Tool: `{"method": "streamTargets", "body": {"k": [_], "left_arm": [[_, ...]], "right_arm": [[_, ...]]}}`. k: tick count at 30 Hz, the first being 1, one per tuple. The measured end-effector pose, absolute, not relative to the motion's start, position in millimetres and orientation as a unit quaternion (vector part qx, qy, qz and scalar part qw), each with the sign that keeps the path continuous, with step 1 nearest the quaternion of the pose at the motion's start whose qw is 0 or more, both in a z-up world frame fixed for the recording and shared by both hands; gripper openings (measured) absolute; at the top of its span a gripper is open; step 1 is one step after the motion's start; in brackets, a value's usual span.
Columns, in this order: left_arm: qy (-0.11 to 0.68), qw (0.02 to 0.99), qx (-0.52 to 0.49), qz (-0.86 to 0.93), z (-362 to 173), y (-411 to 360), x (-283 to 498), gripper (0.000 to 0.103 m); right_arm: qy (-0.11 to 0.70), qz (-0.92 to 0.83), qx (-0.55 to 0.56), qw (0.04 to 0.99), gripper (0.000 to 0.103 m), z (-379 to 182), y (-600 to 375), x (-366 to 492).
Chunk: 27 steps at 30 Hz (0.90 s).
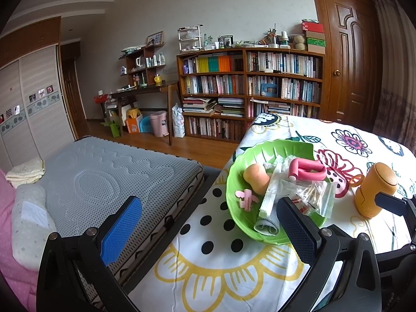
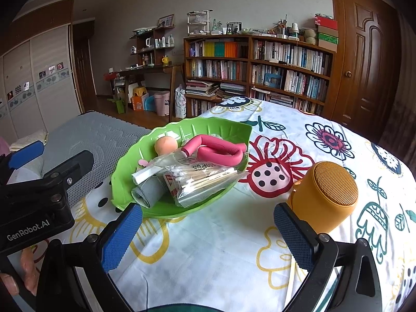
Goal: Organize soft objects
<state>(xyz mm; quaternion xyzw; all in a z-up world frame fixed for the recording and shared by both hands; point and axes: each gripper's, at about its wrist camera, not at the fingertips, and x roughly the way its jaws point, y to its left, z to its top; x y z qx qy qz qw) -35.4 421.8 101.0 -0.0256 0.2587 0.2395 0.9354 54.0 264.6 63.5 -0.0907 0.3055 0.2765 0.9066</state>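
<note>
At table's left edge: green tray (image 2: 208, 127) | both hand-held grippers (image 1: 208, 223) (image 2: 208, 234) spread, empty | orange speaker (image 2: 325, 195) just right.

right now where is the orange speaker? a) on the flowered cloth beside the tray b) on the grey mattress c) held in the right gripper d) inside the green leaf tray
a: the orange speaker stands on the flowered cloth, apart from the green leaf tray, and both grippers are open and empty.

Left gripper (image 1: 209, 230) and right gripper (image 2: 208, 236), black angular frames, silver screws, blue textured pads on the fingers (image 2: 121, 236), white "GenRobot.AI" lettering
</note>
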Motion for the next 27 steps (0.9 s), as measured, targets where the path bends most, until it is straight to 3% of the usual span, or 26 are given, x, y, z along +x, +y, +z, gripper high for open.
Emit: {"method": "streamTargets", "body": {"k": [27], "left_arm": [[0.260,0.935,-0.026,0.239,101.6,421.6,-35.3,0.103]], "right_arm": [[0.290,0.283,-0.094,0.909,0.103,66.1,264.4,50.2]]}}
